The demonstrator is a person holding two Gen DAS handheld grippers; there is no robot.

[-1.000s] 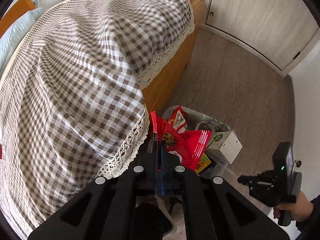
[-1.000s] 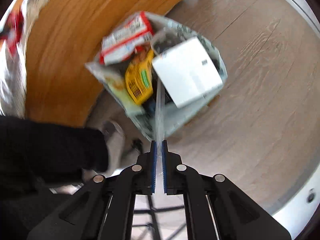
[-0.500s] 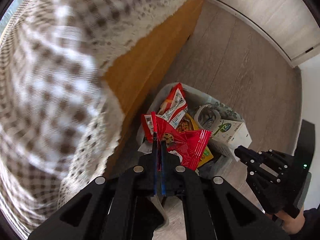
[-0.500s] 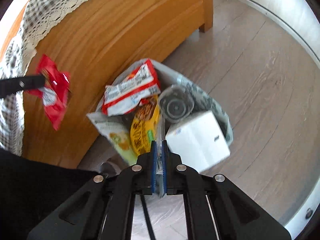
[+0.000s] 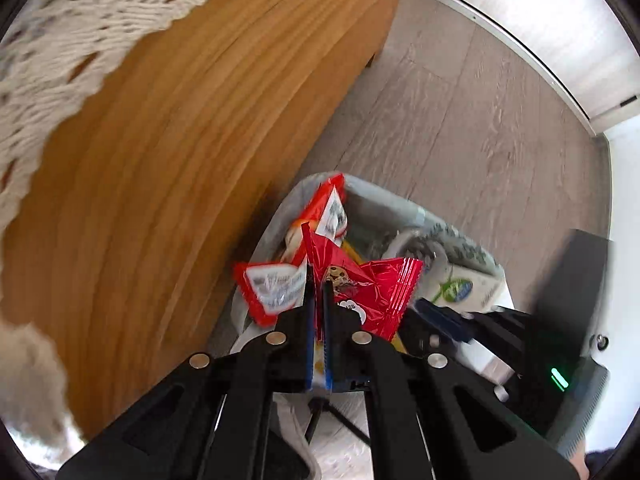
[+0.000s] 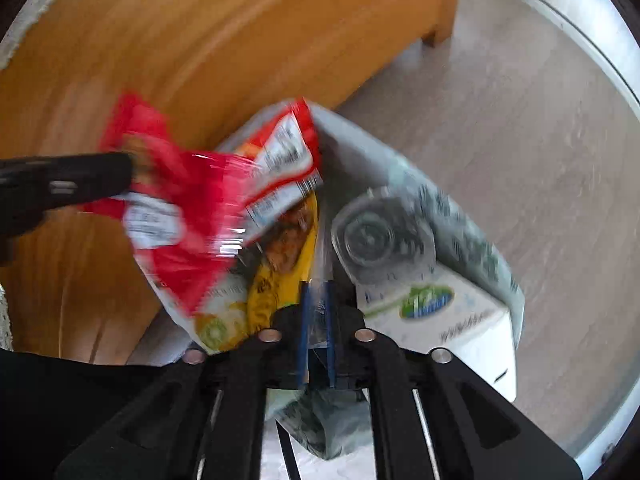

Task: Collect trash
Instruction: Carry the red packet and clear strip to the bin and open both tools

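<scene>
My left gripper point(image 5: 316, 280) is shut on a crinkled red snack wrapper point(image 5: 372, 284) and points straight down over the clear trash bag point(image 5: 400, 204). From the right wrist, the left gripper point(image 6: 120, 176) comes in from the left, with the red wrapper point(image 6: 172, 184) hanging above the trash bag point(image 6: 360, 136). My right gripper point(image 6: 317, 286) is at the bag's near rim. Its jaws are opening, and a strip of the bag's film stands between the pads without being pressed. In the bag lie a white carton point(image 6: 440, 312), a yellow packet point(image 6: 280, 264) and a red-and-white packet point(image 6: 288, 152).
The wooden bed side point(image 5: 180, 160) rises close on the left of the bag, under a lace-edged cover point(image 5: 80, 20). Grey wood floor point(image 5: 460, 120) spreads to the right as far as pale cabinet doors point(image 5: 520, 12). A dark sleeve point(image 6: 80, 400) fills the lower left.
The left gripper has come down from beside the checked cover to just over the bag, still holding the red wrapper. The right gripper has closed in on the bag and its pads have parted slightly.
</scene>
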